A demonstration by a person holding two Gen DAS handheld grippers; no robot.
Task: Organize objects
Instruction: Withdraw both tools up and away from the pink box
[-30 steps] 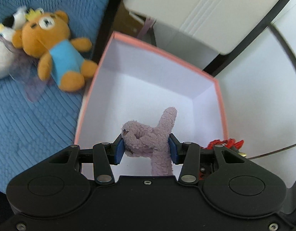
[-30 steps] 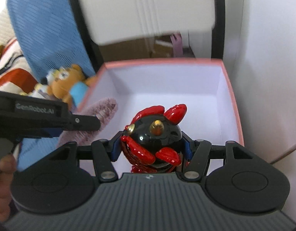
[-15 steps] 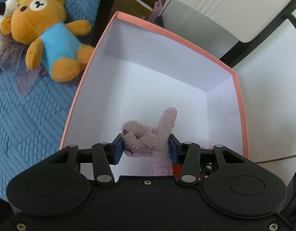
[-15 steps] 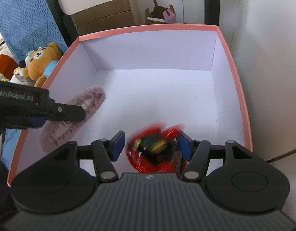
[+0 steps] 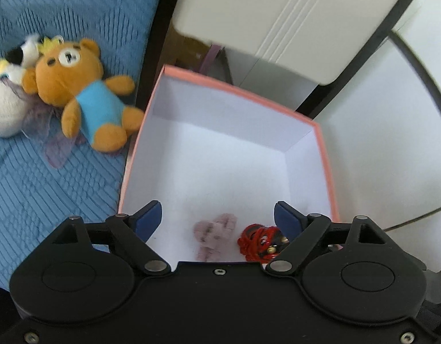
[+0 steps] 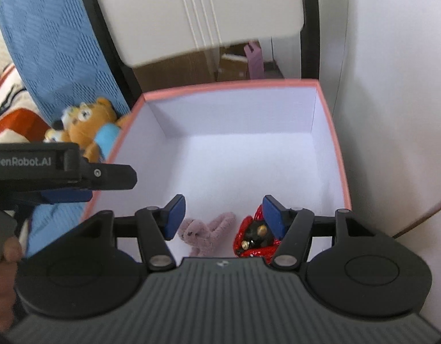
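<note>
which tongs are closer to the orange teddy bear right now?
Left. The left tongs hang over the box's left wall, the side where the orange teddy bear lies on the blue blanket. The right tongs are over the box's near end, farther off.

"GenRobot.AI" in pale letters runs along the black side of the left gripper (image 6: 77,183) (seen from the right wrist camera). No other lettering is legible in either view.

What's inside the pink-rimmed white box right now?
A mauve plush bunny and glossy red-and-black toy lie on the box floor; the near edge is hidden behind the gripper bodies.
</note>
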